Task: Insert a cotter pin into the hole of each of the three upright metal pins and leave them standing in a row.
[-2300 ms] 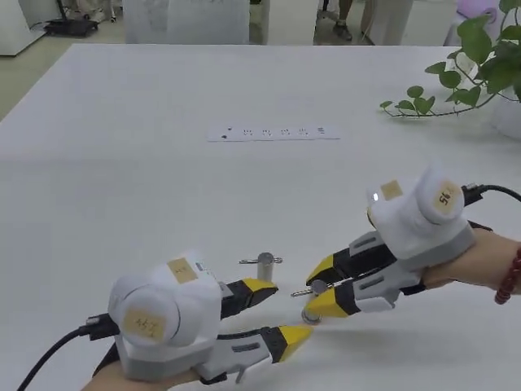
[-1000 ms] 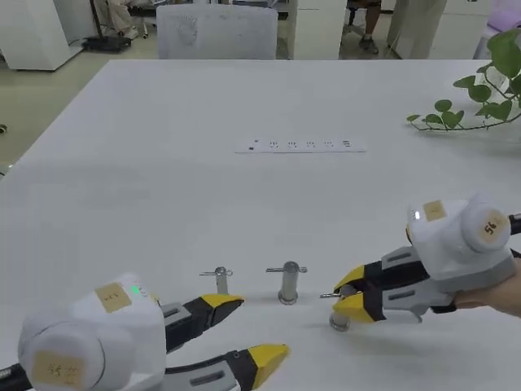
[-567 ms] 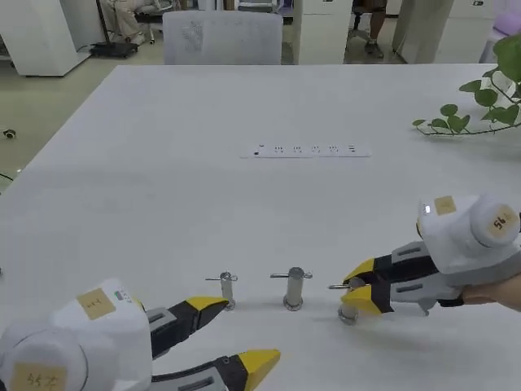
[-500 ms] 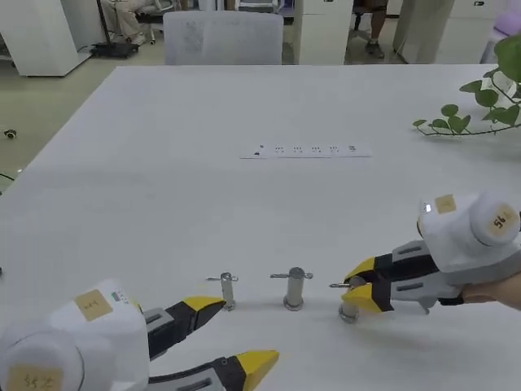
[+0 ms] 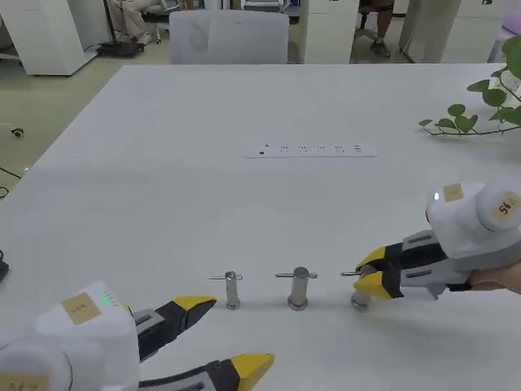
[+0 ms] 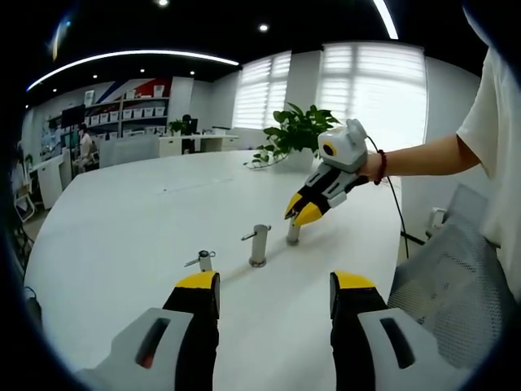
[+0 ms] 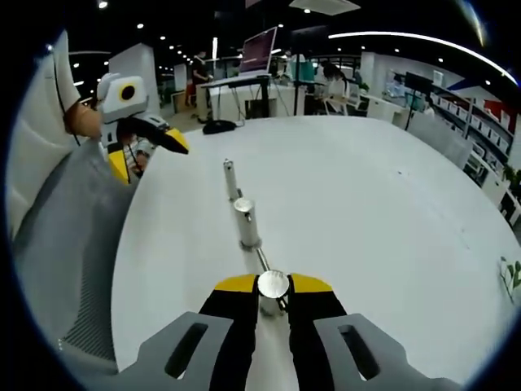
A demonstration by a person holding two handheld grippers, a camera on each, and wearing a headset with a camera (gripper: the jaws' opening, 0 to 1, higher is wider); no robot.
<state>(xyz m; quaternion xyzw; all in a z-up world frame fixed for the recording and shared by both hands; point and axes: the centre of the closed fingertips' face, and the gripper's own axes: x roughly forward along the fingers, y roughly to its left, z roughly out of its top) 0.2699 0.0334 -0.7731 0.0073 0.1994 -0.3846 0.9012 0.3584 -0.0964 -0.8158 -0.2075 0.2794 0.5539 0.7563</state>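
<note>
Jaws of left gripper (image 5: 226, 334): spread wide, nothing between them; nearest the table edge, tips aimed at the row.
left pin (image 5: 232, 291): upright on table (image 5: 163, 163), just past the left gripper's upper tip, not touching it.
left cotter pin (image 5: 220, 278): through the left pin's top, sticking out sideways.
middle pin (image 5: 299, 290): upright beside the left pin, apart from both grippers.
middle cotter pin (image 5: 286, 275): crosswise through the middle pin's head.
right pin (image 5: 359, 301): upright at the right end of the row, head pinched by the right gripper.
right gripper (image 5: 372, 273): in from the right, jaws closed onto the right pin's head, one pad each side; the right gripper view looks straight down on that head.
right cotter pin (image 5: 349, 274): thin wire at the right pin's head, pointing toward the middle pin; looks threaded, but the jaws hide the hole, so can't confirm.
row: three pins in one straight line, near each other, none touching.
power strip (image 5: 313, 150): flat on mid-table, well beyond the row.
plant (image 5: 460, 110): far right of the table.
chair (image 5: 228, 37): past the far table edge.
</note>
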